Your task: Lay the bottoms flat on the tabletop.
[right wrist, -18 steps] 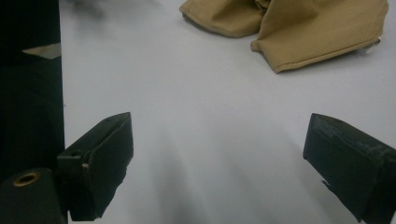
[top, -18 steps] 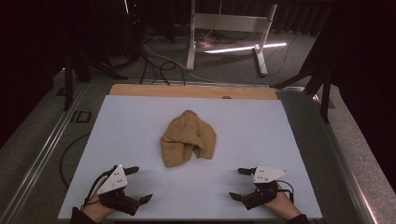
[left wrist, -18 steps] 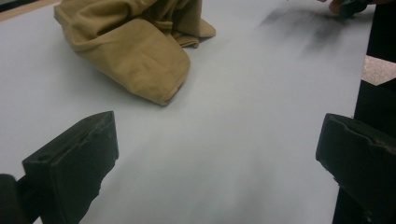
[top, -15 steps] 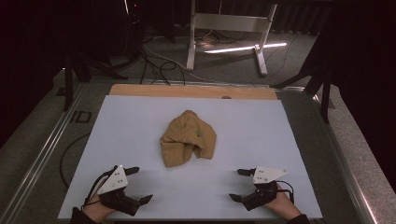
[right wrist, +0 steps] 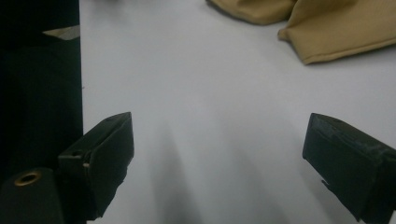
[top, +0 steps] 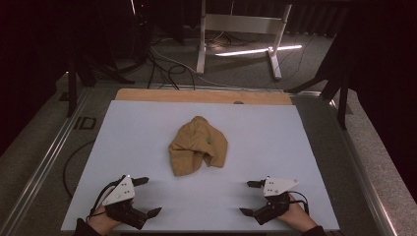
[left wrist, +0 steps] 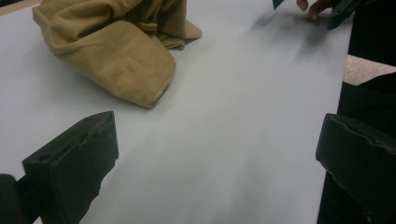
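A: Where's the crumpled tan cloth garment (top: 197, 146)?

B: Mid-table on the pale grey mat (top: 275, 147), untouched.

A: And the claws?

B: Left gripper (top: 147, 196) near the front-left corner, jaws spread wide, nothing between them. Right gripper (top: 251, 197) front-right, likewise apart and empty, well clear of the cloth.

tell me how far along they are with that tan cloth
Nothing looks done yet: the tan cloth lies crumpled mid-sheet on the white sheet. Nothing is in hand: the left gripper and right gripper rest near the front edge, jaws open and empty, apart from the cloth. Reaching, gripping and handling it all remain.
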`<state>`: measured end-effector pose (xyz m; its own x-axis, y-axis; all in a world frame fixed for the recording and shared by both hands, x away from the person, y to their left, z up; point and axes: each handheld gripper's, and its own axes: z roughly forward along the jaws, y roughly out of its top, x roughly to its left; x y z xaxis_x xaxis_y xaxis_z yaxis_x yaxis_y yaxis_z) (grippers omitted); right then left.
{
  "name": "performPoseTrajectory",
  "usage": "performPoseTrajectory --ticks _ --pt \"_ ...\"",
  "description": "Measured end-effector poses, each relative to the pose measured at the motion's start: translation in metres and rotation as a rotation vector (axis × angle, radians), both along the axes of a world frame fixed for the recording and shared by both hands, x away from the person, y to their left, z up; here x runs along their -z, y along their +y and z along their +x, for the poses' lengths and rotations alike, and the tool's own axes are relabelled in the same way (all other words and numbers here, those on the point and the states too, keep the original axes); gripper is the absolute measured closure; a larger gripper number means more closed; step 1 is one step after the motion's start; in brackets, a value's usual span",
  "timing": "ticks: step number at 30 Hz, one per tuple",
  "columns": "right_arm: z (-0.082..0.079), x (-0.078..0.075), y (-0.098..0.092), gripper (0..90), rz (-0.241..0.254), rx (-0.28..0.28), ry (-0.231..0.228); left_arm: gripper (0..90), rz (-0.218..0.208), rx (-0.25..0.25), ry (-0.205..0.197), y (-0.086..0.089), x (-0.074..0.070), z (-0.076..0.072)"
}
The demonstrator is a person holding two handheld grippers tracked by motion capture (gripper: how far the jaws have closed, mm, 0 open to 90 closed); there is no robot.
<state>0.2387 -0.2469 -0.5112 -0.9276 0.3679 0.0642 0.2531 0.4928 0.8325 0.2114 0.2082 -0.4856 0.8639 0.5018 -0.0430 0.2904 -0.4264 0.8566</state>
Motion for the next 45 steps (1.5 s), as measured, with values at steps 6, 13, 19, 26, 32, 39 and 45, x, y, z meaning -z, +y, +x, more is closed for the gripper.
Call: performPoseTrajectory --ticks 6,13,19,26,32,39,45 --pt "0.001 -0.001 0.0 8.8 -0.006 0.006 -0.004 0.3 0.006 -0.009 -0.003 0.002 0.0 -0.001" --pt "-0.003 -0.006 0.002 8.8 -0.021 -0.009 0.006 0.3 0.005 0.008 -0.004 -0.002 -0.003 -0.002" --pt "-0.006 -0.019 0.006 8.8 -0.04 -0.04 0.015 0.3 -0.004 0.044 0.004 -0.009 -0.012 -0.003" --pt "0.0 -0.049 0.012 8.8 -0.02 -0.082 -0.017 0.3 -0.003 0.063 -0.017 -0.016 -0.028 0.0" --pt "0.013 -0.066 0.021 8.9 -0.002 -0.095 -0.077 0.3 0.003 0.026 -0.031 -0.022 -0.045 0.008" --pt "0.027 -0.077 0.037 9.5 0.012 -0.036 -0.119 0.3 0.018 -0.031 -0.053 -0.028 -0.056 0.018" --pt "0.047 -0.083 0.046 9.5 0.042 0.05 -0.143 0.3 0.046 -0.127 -0.074 -0.035 -0.061 0.029"
